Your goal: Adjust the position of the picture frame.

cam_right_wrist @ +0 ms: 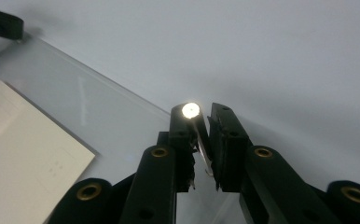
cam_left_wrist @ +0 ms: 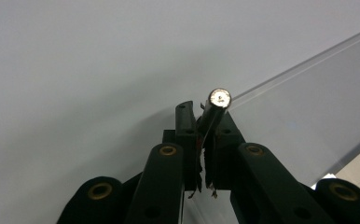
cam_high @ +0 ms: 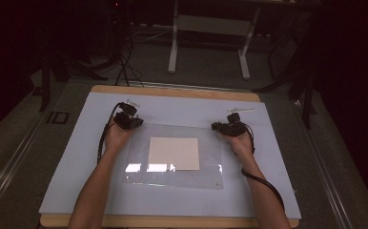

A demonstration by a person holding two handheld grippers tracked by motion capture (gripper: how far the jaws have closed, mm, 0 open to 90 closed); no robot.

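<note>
A clear plastic sheet (cam_high: 172,179) lies flat on the pale mat (cam_high: 77,162), covering a cream card (cam_high: 174,153). My left gripper (cam_high: 133,122) sits at the sheet's far left corner. In the left gripper view the left gripper (cam_left_wrist: 205,112) is shut on a small dark pin with a shiny round end (cam_left_wrist: 219,98), just beside the sheet's edge (cam_left_wrist: 304,60). My right gripper (cam_high: 216,127) is at the sheet's far right corner. The right gripper view has the right gripper (cam_right_wrist: 205,114) shut on a similar thin pin with a bright round head (cam_right_wrist: 190,110), above the sheet's edge (cam_right_wrist: 122,91).
A small pale strip (cam_high: 241,110) lies on the mat behind my right gripper. The wooden table edge (cam_high: 172,91) runs along the back. Dark floor, cables (cam_high: 125,67) and a white table frame (cam_high: 210,28) lie beyond. The cream card (cam_right_wrist: 24,154) and the other gripper (cam_right_wrist: 1,23) appear in the right gripper view.
</note>
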